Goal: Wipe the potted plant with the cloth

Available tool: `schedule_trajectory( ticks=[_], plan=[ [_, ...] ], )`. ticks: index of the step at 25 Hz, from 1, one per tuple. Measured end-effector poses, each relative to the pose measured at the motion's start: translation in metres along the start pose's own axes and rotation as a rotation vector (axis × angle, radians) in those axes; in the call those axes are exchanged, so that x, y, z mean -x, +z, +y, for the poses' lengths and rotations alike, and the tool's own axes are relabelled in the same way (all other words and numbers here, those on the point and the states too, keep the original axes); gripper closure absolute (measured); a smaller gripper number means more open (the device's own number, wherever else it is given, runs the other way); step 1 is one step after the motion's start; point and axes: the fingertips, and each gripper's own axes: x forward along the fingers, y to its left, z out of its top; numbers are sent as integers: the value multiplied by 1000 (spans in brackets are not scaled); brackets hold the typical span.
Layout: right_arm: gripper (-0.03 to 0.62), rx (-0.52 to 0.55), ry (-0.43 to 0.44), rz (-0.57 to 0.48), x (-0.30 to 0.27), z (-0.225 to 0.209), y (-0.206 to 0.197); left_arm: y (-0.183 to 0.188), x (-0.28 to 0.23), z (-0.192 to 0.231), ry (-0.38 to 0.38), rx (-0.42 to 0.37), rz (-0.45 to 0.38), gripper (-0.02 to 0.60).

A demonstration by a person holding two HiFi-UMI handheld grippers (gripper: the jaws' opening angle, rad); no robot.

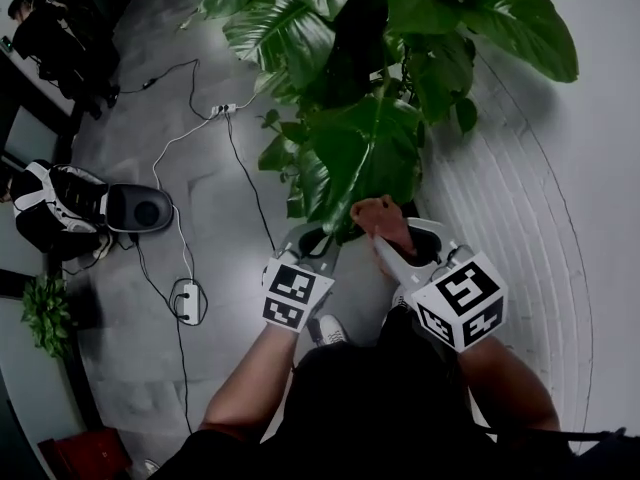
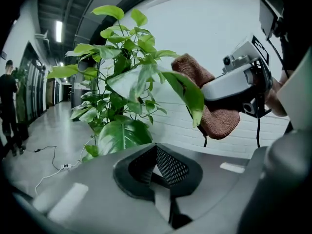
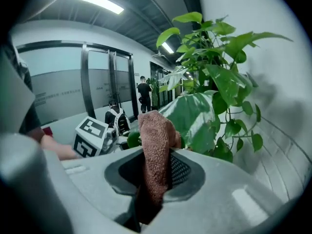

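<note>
From the head view, the potted plant (image 1: pixel 365 138) stands on the far side of the grey floor (image 1: pixel 220 218), beside a white brick wall (image 1: pixel 520 208). The right tongs (image 1: pixel 398 236) grip a brown cloth (image 1: pixel 380 216) just under its lowest leaves. The left tongs (image 1: pixel 312 240) sit just left of them. A power strip (image 1: pixel 190 303) and a backpack (image 1: pixel 50 206) lie further left.

In the left gripper view, the left tongs' jaws are together with nothing between them. Beyond them, the cloth bulges out of the right tongs behind one drooping leaf; I cannot tell whether they touch.

In the right gripper view, the jaws pinch the cloth, which stands up in a fold in front of a broad leaf. A person (image 3: pixel 144 94) stands far down the hall.
</note>
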Motion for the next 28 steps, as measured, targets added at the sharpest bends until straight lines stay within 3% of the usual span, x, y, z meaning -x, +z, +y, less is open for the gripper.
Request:
schedule_trajectory(
  ticks=[5, 12, 16, 22, 25, 28],
  plan=[
    [525, 168, 36, 13, 17, 18, 5, 1, 10, 16, 24, 6, 2, 565],
    [525, 235, 121, -153, 68, 27, 101, 9, 13, 38, 49, 42, -11, 565],
    [525, 379, 69, -128, 77, 7, 147, 22, 5, 35, 27, 43, -30, 565],
    [525, 608, -52, -70, 16, -36, 192, 32, -25, 33, -19, 64, -43, 565],
    [525, 663, -95, -35, -20, -55, 192, 40, -43, 40, -17, 53, -52, 565],
    [526, 651, -97, 24, -42, -70, 175, 59, -51, 43, -23, 34, -82, 565]
  ],
)
